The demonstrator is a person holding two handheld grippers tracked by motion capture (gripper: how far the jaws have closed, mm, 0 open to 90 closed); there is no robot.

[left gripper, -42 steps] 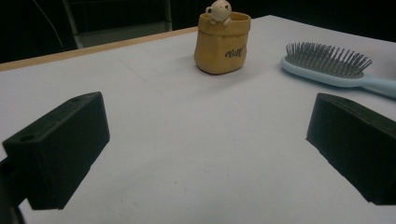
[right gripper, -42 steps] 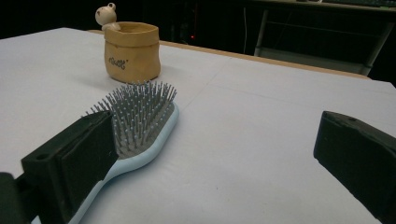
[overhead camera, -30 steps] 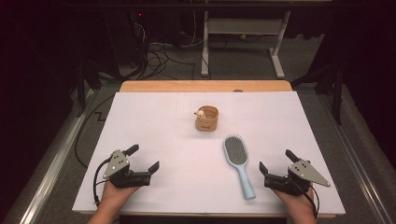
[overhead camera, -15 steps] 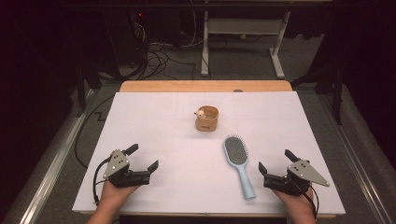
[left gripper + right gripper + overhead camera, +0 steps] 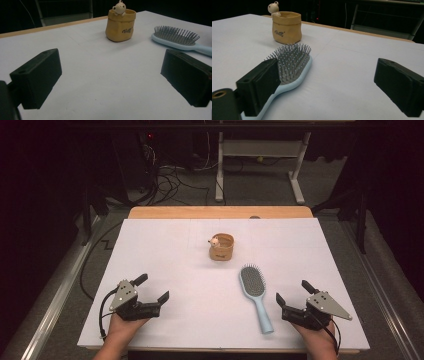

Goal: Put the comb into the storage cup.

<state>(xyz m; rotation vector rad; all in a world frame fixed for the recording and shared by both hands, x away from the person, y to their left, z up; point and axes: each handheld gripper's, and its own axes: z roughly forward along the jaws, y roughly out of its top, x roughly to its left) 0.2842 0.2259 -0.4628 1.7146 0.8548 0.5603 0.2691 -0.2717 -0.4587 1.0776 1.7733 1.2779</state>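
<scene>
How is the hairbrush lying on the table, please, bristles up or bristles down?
Bristles up. The hairbrush lies flat on the table, its pins pointing upward in both gripper views.

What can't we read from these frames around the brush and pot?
- Inside of the pot: the high view looks in at a slant and the pot is small; in both gripper views its wall hides the inside.
- Print on the pot: blurred in the left gripper view, too small in the high view.
- Brush handle: in the right gripper view, hidden behind one jaw and cut by the bottom edge.
- Brush handle end: cut by the right edge in the left gripper view.
</scene>
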